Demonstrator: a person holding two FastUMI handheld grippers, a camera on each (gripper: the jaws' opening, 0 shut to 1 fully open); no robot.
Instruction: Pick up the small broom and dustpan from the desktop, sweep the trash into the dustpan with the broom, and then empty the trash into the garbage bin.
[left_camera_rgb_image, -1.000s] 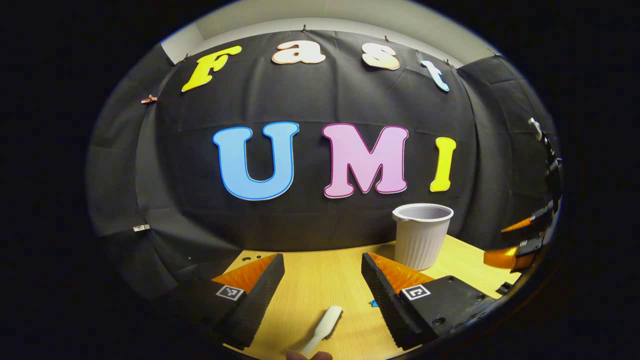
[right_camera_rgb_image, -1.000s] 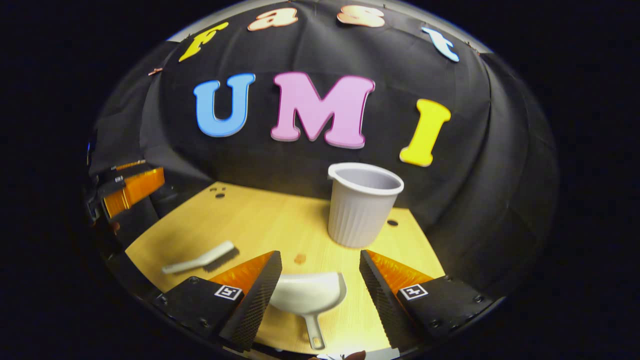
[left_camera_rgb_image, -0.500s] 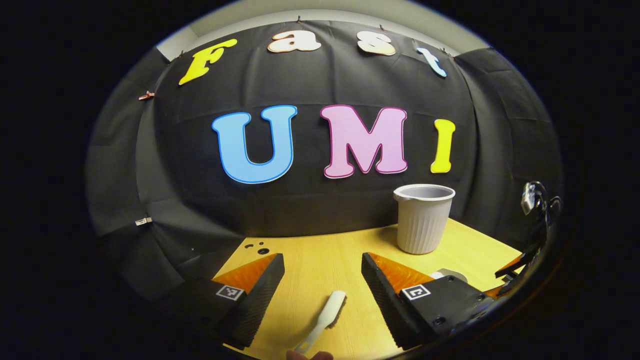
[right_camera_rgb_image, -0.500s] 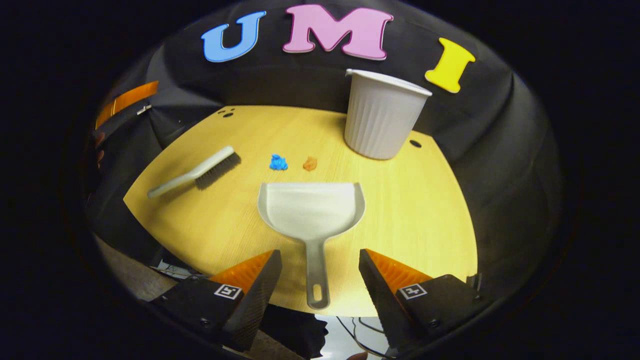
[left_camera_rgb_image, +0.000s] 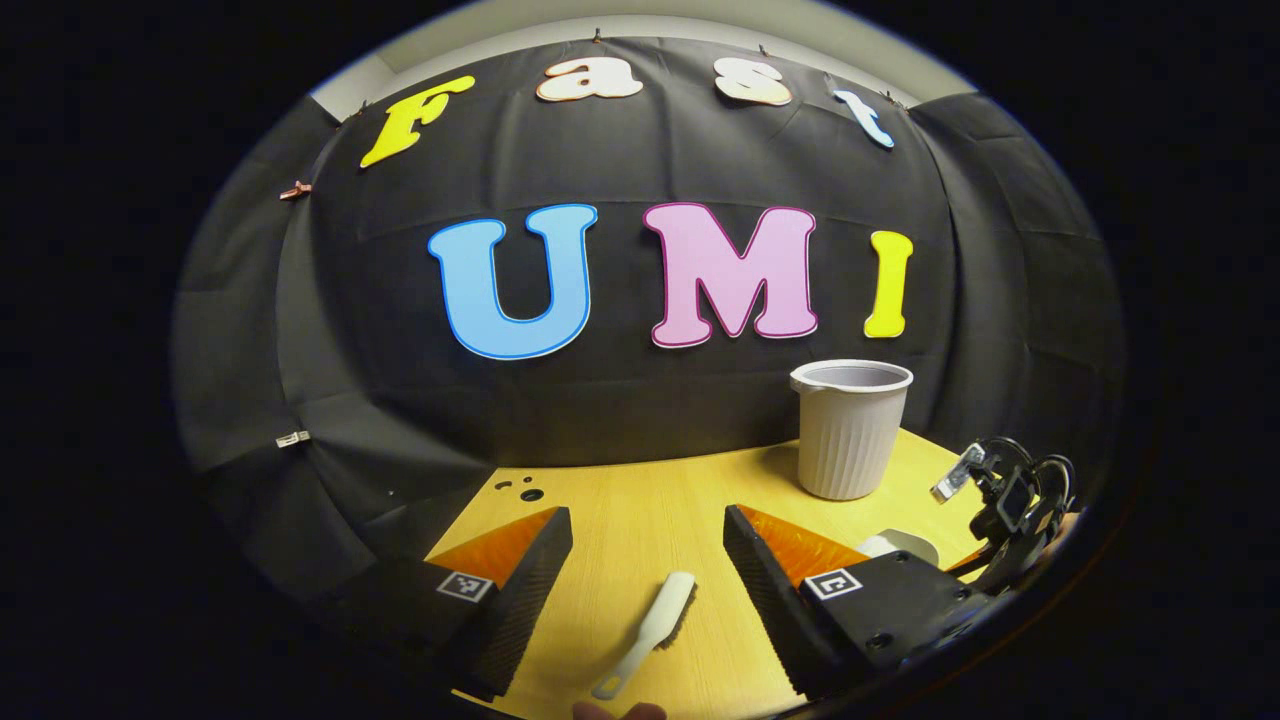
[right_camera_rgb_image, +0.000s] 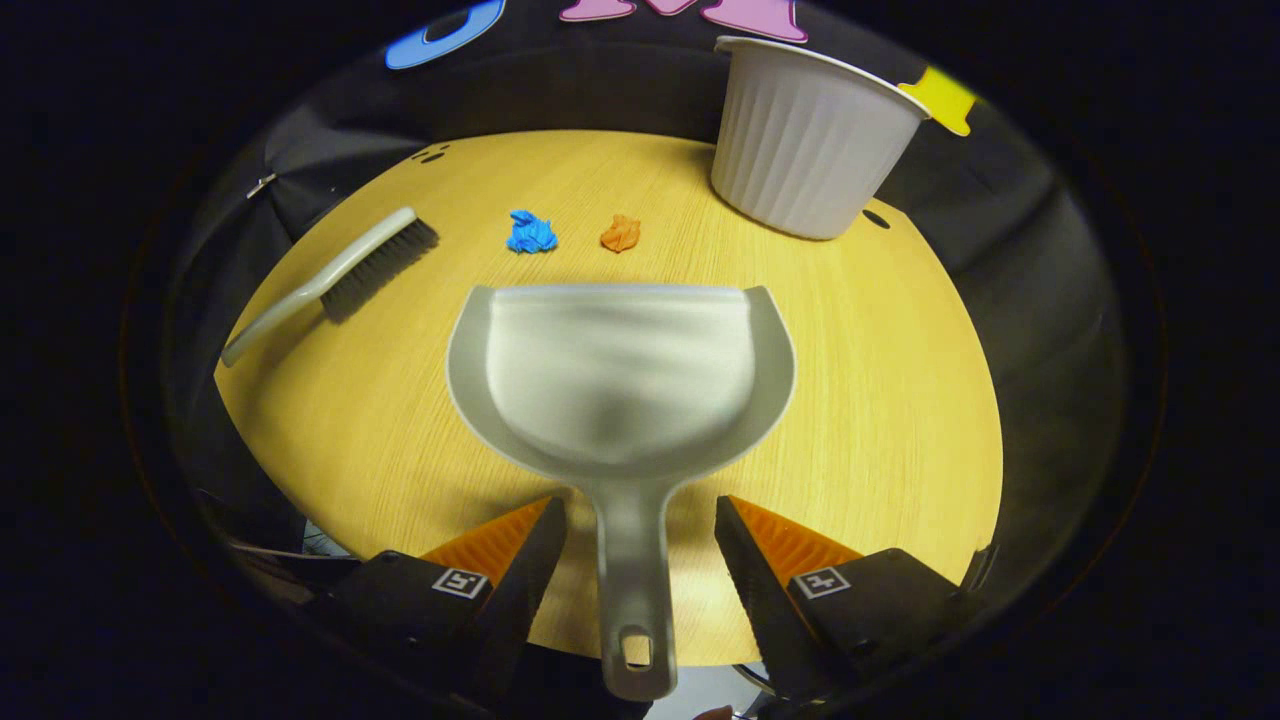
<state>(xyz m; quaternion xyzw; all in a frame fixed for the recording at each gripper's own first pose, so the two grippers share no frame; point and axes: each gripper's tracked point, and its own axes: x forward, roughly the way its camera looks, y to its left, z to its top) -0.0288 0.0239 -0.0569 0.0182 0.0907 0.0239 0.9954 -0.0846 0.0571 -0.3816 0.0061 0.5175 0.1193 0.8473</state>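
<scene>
The left gripper (left_camera_rgb_image: 646, 565) is held low over the desktop (left_camera_rgb_image: 620, 510) with its jaws spread wide and nothing between them. The broom (left_camera_rgb_image: 652, 630) is framed in the gap, lying flat with its handle end toward the camera, well placed for a straight descent onto the handle. No contact with it is seen yet. Further right in the left gripper view, the garbage bin (left_camera_rgb_image: 849, 428) is stood upright near the back wall, open end up, ready to receive what is swept.

In the right gripper view, the broom (right_camera_rgb_image: 330, 280) is seen at the left of the desktop (right_camera_rgb_image: 880, 400), bristles down and angled toward the middle. Just right of it, two scraps of trash are left lying near each other: a blue scrap (right_camera_rgb_image: 530, 232) and an orange scrap (right_camera_rgb_image: 621, 233). The dustpan (right_camera_rgb_image: 620, 375) is laid flat with its open lip facing them, so little repositioning should be needed before sweeping. Its handle is run back between the fingers of the right gripper (right_camera_rgb_image: 636, 555), which is also opened wide, either side of the handle but apart from it. Closing is judged to be the next step. The garbage bin (right_camera_rgb_image: 812, 150) is kept at the far right, beyond the scraps.
</scene>
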